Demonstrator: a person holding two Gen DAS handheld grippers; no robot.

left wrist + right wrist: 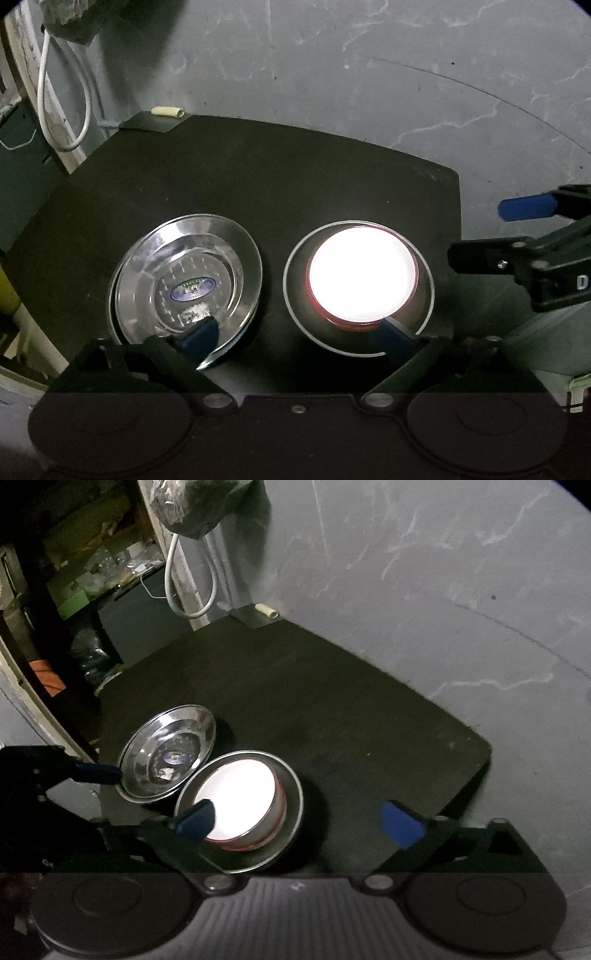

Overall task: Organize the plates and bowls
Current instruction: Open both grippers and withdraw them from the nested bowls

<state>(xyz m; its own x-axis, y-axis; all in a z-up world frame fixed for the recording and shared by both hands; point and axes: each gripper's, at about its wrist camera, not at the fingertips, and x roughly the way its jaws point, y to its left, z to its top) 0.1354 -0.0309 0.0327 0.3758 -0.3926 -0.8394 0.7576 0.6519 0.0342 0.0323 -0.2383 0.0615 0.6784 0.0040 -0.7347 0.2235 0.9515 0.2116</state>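
On a dark mat (258, 166) lies a stack of shiny steel plates (221, 251) with a blue sticker in the middle. Right beside it stands a steel bowl (299, 295) with a red-rimmed, white-lined bowl (364, 273) nested inside. My left gripper (299, 334) is open above the near side of both, one pad in front of the plates and one in front of the bowl, with nothing between them. In the right wrist view the plates (147, 771) touch the steel bowl (291, 805). My right gripper (299, 821) is open and empty, its left pad over the nested bowl (236, 794).
A grey scratched wall (369, 74) runs behind the mat. A white cable (44, 92) hangs at the far left, and a small cream roll (168, 110) lies at the mat's far corner. Cluttered shelves (92, 554) stand at the left. The mat's right edge (480, 768) drops off.
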